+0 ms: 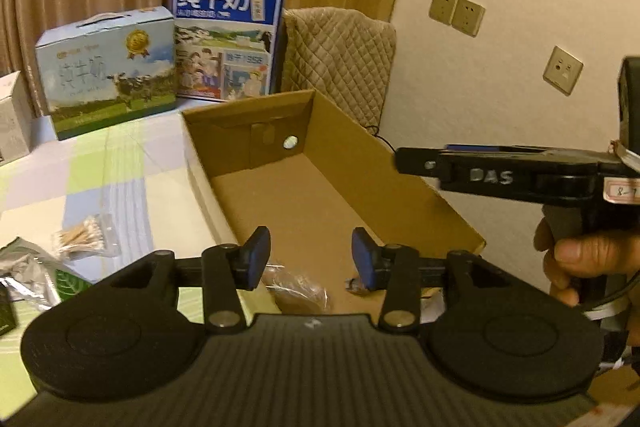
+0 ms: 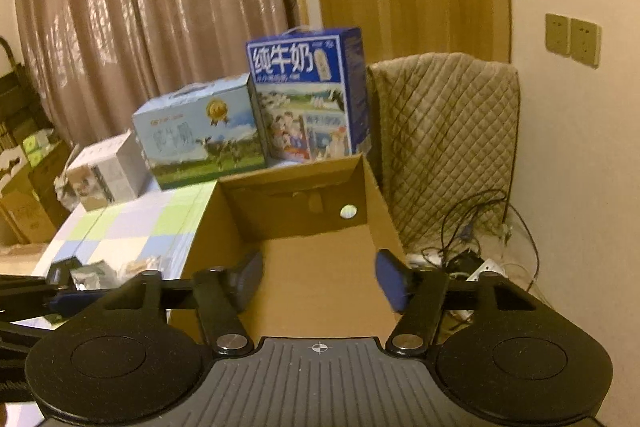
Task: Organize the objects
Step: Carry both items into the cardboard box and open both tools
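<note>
Cardboard box (image 1: 320, 195), open-topped, lies straight ahead of both grippers, its long axis running away from them; a round hole shows in its far end wall.

Left gripper (image 1: 311, 259): jaws spread apart, nothing between the blue pads. Hangs over the box's near end. Just below and beyond the fingertips, on the box floor, a crinkled clear plastic wrapper (image 1: 298, 287) with something brown inside; contents unclear.

Left of the left gripper, on the checked cloth (image 1: 120, 179): a clear packet of cotton swabs (image 1: 84, 237), and nearer the camera a silver-and-green foil pouch (image 1: 36, 275).

Right gripper (image 2: 320, 277): jaws wide, empty, above the box interior. In the left wrist view it enters from the right over the box's right wall, fingers seen side-on, a hand (image 1: 580, 267) on its grip.

Beyond the box's far end: a dark blue milk carton (image 1: 230, 35) upright, a pale blue milk carton (image 1: 108, 71) to its left, both touching or nearly. A small white box (image 2: 106, 175) further left. A quilted beige cover (image 2: 444, 147) stands right of the box; tangled cables (image 2: 480, 247) on the floor below it.
</note>
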A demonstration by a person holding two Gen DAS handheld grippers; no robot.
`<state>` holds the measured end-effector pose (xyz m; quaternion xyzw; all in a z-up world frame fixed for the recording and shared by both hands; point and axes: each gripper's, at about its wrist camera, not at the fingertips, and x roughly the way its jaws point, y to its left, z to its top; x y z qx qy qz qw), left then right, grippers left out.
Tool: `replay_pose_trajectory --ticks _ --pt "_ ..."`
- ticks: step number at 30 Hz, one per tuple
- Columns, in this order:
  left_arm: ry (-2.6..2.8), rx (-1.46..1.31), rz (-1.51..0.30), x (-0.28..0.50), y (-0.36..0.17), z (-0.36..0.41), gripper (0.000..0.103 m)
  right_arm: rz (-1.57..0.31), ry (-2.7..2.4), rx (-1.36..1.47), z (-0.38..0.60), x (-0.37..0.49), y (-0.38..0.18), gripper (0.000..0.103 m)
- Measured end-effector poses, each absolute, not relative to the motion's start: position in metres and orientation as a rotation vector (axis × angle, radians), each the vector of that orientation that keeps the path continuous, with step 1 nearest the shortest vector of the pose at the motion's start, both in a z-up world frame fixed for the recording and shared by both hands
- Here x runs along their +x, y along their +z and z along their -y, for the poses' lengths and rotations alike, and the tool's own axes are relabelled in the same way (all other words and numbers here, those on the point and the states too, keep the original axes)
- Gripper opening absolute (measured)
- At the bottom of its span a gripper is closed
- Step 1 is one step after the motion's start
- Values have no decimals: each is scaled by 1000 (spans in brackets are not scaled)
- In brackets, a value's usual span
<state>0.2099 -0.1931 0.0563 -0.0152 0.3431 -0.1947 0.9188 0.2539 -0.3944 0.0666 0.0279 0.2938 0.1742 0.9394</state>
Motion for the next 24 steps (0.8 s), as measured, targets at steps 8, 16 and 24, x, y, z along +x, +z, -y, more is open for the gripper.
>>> replay_pose_trajectory --ticks 8,16,24 --pt "-309 -54 -702 182 58 156 45 -605 346 100 400 229 75 62" --pt "-223 -86 -721 133 60 116 53 -595 416 126 368 177 86 64" --pt "-104 -104 -738 87 57 57 65 -609 508 62 316 125 78 66"
